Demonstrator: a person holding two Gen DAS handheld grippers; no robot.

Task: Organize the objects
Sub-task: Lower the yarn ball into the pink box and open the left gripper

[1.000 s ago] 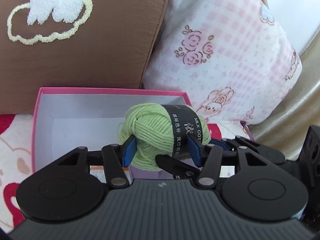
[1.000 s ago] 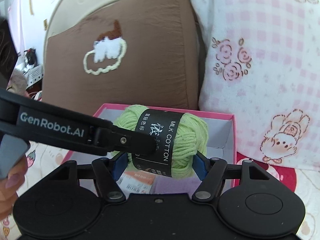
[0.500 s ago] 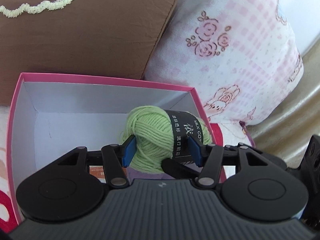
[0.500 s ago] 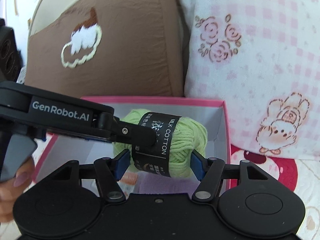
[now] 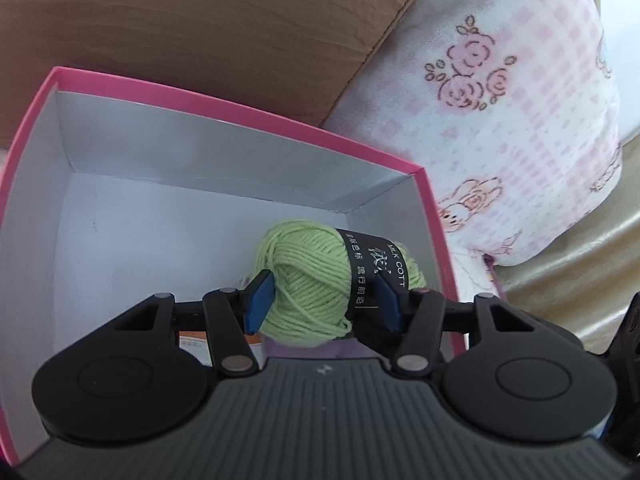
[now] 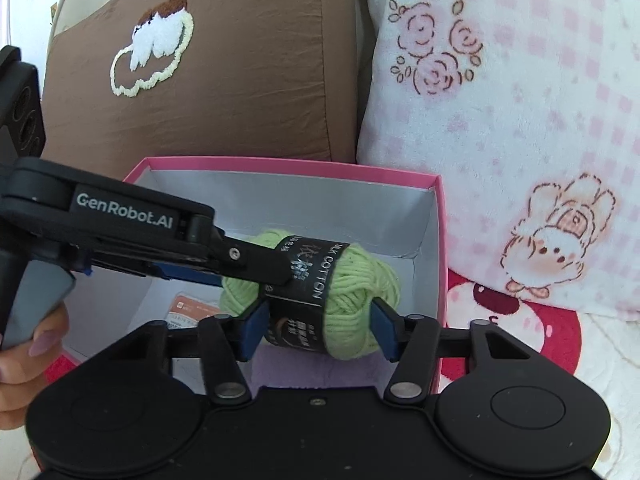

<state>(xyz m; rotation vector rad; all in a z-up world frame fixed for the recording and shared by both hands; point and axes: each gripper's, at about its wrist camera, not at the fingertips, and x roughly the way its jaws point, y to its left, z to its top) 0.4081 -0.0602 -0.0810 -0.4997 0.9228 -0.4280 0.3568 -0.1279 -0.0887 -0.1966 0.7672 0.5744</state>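
**Both grippers closed on one yarn skein, low inside the pink box**

The left hand-held gripper [image 5: 322,300] grasps the green yarn skein [image 5: 316,276], its blue pads pressed to the two sides. The right hand-held gripper [image 6: 316,330] clamps the same skein [image 6: 352,300] from its own approach, pads against the band side and the far end. In the right wrist view the left unit reaches in from the left, one finger lying across the skein's black paper band [image 6: 310,280].

The skein sits inside the pink box [image 5: 240,118], near the right wall and front corner. Whether it rests on the purple item [image 6: 304,364] beneath it or hangs just above cannot be told. An orange-and-white card [image 6: 188,308] lies on the box floor to the left.

Risks, as judged:
- If one gripper opens or pulls before the other, the soft yarn may stretch or a strand snag on a pad
- The band could slide or tear under the finger lying across it
- The light cardboard box may shift on the soft bedding [image 6: 540,332] if a gripper knocks its wall

Materials: the yarn is plump, ribbed and compressible; the band smooth paper with white print. The box is thin board, pink outside, matt white inside, square-cornered. Behind it stand a brown cushion [image 6: 224,60] with tufted embroidery and a fleecy pink-checked pillow [image 6: 520,100]
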